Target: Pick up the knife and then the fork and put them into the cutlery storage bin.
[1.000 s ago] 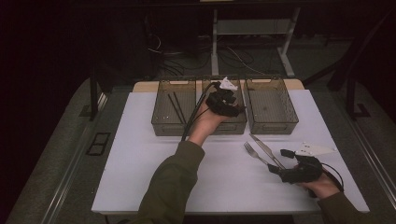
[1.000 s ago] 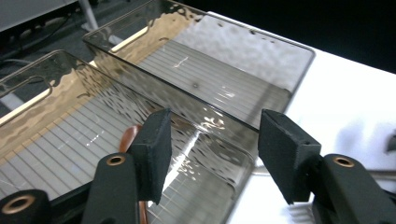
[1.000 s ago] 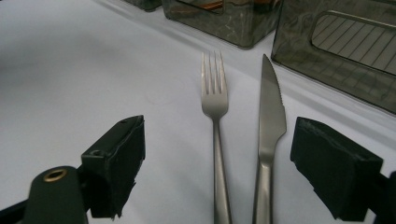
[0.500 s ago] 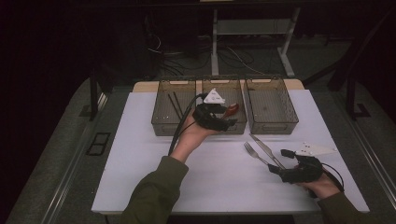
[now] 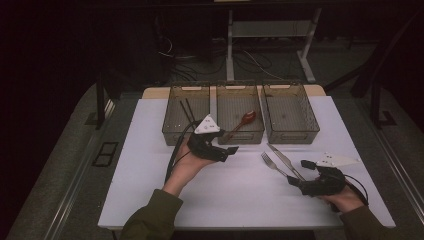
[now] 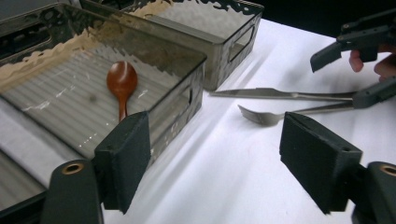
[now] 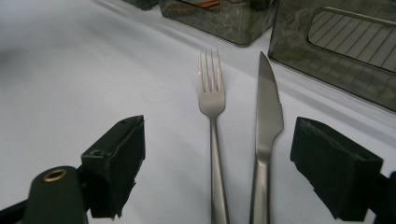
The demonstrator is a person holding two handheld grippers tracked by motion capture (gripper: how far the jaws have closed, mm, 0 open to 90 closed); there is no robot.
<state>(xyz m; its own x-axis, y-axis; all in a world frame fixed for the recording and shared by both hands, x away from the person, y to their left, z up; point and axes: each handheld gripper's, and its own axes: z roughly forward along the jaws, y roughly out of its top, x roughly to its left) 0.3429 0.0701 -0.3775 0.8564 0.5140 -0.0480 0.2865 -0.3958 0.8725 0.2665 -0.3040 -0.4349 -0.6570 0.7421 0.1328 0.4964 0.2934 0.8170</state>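
Currently the left gripper (image 5: 227, 150) hovers over the white table top (image 5: 150, 165), just in front of the middle one of three smoked translucent plastic bins (image 5: 240, 136). Its jaws stand wide apart, nothing between them. In the left gripper view, the two black pads (image 6: 125, 158) frame bare table and the near corner of that middle bin.

A reddish-brown wooden spoon (image 6: 122, 83) lies in the middle bin, bowl toward the far side, handle toward the near wall. The left bin (image 5: 186, 114) holds a pair of thin dark sticks (image 5: 187, 109); can't tell what exactly. The right bin (image 5: 290, 113) looks bare.

The right gripper (image 5: 299, 174) sits low near the table's right front, jaws also wide open and gripping nothing. In the right gripper view, a stainless steel fork (image 7: 212, 112) and a stainless steel table knife (image 7: 267, 121) lie side by side on the table between the open jaws, handles toward the gripper, tines and blade tip pointing at the bins. Fork is left of the knife in that view; they are just beside each other, whether touching I can't tell. The pads (image 7: 116, 158) are clear of both utensils.
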